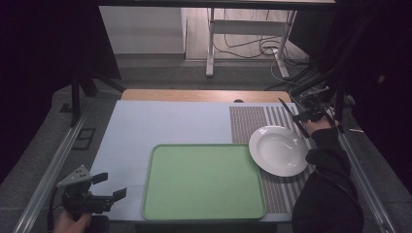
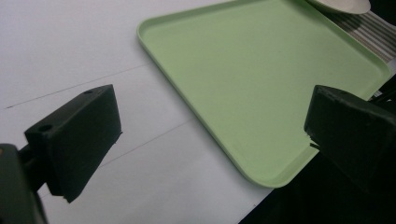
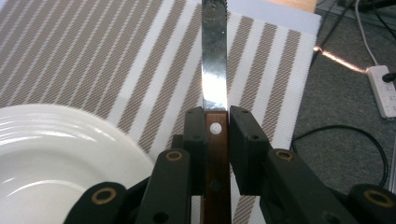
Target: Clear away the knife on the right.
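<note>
The right claw (image 3: 216, 126) is clenched on a knife (image 3: 215, 60), its jaws pressed against both sides of the brown wooden handle just below where the steel blade starts. In the high view this claw (image 1: 305, 116) is at the far right of the bench (image 1: 145, 121), holding the knife (image 1: 293, 117) above the striped placemat (image 1: 252, 121), with the blade pointing far and left. A white plate (image 1: 279, 150) sits on that placemat, just near and left of the knife, its left edge overlapping the right rim of the green tray (image 1: 204, 180). The left claw (image 1: 108, 187) is released, jaws wide apart and holding nothing, at the near left corner of the bench, just left of the tray (image 2: 261, 84).
</note>
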A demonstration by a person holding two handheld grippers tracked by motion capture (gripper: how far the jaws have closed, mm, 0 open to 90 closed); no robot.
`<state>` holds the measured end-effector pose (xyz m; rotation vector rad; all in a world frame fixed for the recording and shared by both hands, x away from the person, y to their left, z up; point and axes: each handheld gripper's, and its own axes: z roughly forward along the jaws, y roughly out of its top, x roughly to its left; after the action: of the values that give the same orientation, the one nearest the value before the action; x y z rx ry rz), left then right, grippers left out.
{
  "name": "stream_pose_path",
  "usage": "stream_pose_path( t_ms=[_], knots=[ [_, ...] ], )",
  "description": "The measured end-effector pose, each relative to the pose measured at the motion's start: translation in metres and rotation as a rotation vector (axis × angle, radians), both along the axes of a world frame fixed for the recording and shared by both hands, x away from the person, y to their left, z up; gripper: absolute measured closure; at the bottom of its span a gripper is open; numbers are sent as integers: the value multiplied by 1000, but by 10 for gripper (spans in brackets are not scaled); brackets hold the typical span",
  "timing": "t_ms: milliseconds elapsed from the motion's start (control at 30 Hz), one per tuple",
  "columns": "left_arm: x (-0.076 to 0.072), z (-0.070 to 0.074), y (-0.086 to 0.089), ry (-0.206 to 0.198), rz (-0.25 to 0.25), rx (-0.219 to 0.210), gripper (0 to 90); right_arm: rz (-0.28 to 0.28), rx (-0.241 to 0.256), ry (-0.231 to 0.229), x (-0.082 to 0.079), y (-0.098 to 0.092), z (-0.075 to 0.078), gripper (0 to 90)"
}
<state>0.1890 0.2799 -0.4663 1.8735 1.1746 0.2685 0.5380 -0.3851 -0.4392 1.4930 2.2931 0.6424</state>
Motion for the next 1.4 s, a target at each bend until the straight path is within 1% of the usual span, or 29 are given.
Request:
stream_pose_path(
  t_ms=[133,267,467,700,733,767,833,1033,1233,1400],
  knots=[
    [0,0,0,0,0,-1,36,28,6,3,-7,6,4,777],
    [0,0,0,0,0,0,37,69,17,12,-14,15,4,777],
    [0,0,0,1,1,2,36,114,17,16,-23,32,4,777],
    [0,0,0,1,1,4,36,184,14,23,-37,55,2,777],
    [0,0,0,0,0,4,36,201,13,22,-41,60,3,777],
    [0,0,0,0,0,4,36,201,13,22,-41,60,3,777],
    [0,0,0,0,1,5,36,216,18,21,-45,66,3,777],
    [0,0,-1,-1,-1,10,37,266,10,20,-59,80,2,777],
    [0,0,-1,-1,-1,11,37,314,8,29,-74,94,0,777],
    [0,0,-1,0,-1,10,37,366,3,37,-89,109,-3,777]
  ],
)
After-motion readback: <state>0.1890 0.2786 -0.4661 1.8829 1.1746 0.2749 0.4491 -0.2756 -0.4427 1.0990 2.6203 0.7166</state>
